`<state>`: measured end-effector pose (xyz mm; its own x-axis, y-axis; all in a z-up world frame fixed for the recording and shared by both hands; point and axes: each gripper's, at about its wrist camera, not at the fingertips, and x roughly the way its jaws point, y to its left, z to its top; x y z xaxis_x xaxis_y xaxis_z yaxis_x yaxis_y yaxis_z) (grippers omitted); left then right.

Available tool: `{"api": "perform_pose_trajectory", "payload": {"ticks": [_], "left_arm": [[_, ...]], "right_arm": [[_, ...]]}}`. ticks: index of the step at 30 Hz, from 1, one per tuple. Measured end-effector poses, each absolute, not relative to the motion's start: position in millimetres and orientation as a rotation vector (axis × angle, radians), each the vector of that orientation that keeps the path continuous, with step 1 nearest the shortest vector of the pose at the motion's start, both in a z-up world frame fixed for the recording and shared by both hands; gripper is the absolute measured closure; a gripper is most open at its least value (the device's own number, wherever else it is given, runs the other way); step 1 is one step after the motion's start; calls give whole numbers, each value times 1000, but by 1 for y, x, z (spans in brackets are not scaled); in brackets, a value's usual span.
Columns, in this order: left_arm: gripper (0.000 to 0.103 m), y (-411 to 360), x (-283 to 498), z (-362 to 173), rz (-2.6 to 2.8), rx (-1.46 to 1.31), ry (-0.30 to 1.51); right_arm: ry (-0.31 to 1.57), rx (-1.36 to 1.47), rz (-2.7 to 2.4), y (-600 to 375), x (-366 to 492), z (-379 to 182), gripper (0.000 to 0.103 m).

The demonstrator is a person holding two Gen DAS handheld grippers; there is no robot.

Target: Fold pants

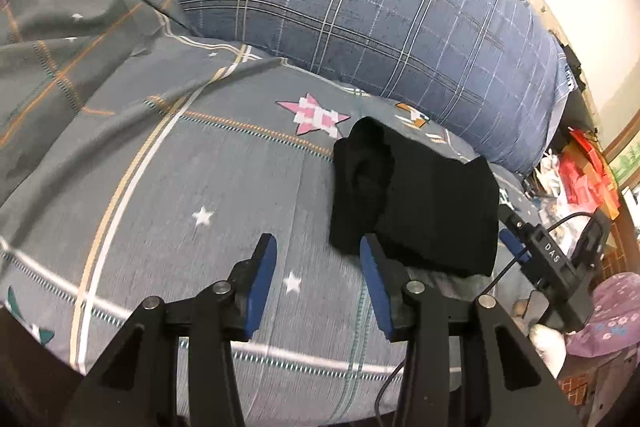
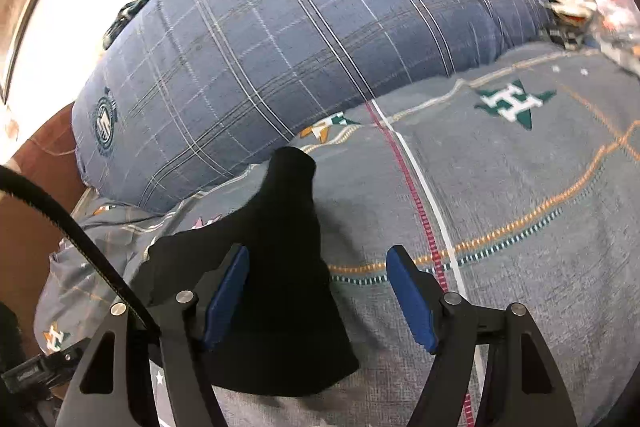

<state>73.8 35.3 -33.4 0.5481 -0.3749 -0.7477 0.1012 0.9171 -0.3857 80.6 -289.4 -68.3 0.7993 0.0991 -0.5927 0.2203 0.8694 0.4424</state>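
Black pants (image 1: 420,203) folded on grey bedsheet (image 1: 180,155) | plaid pillow (image 1: 360,7) behind | left claw (image 1: 318,259), right claw (image 2: 318,267) spread, empty

Each wrist camera looks forward along its open fingers, close above the bed (image 1: 200,167). Both views share the black pants (image 1: 420,203) and blue pillow (image 2: 280,47).

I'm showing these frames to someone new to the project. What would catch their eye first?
Probably the black pants, a folded dark bundle on the grey star-print bedsheet, just beyond both open grippers, left and right. Behind them, the big blue plaid pillow fills the back.
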Motion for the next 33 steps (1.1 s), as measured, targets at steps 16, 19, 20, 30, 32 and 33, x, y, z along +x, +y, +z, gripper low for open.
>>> {"api": "perform_pose_trajectory", "payload": {"ticks": [16, 19, 20, 30, 32, 33], "left_arm": [[53, 54, 21, 12, -180, -240, 846], [53, 56, 23, 10, -176, -253, 857], [53, 55, 23, 8, -176, -256, 861], [53, 47, 26, -9, -178, -261, 914], [53, 47, 25, -11, -179, -264, 919], [52, 47, 25, -12, -180, -267, 923]], "right_arm": [[643, 440, -81, -274, 76, -70, 45], [643, 458, -78, -277, 75, -71, 45], [644, 463, -76, -278, 75, -71, 45], [651, 485, -65, -282, 77, -74, 44], [653, 491, -64, -282, 77, -74, 42], [655, 498, -63, -283, 77, -75, 41]]}}
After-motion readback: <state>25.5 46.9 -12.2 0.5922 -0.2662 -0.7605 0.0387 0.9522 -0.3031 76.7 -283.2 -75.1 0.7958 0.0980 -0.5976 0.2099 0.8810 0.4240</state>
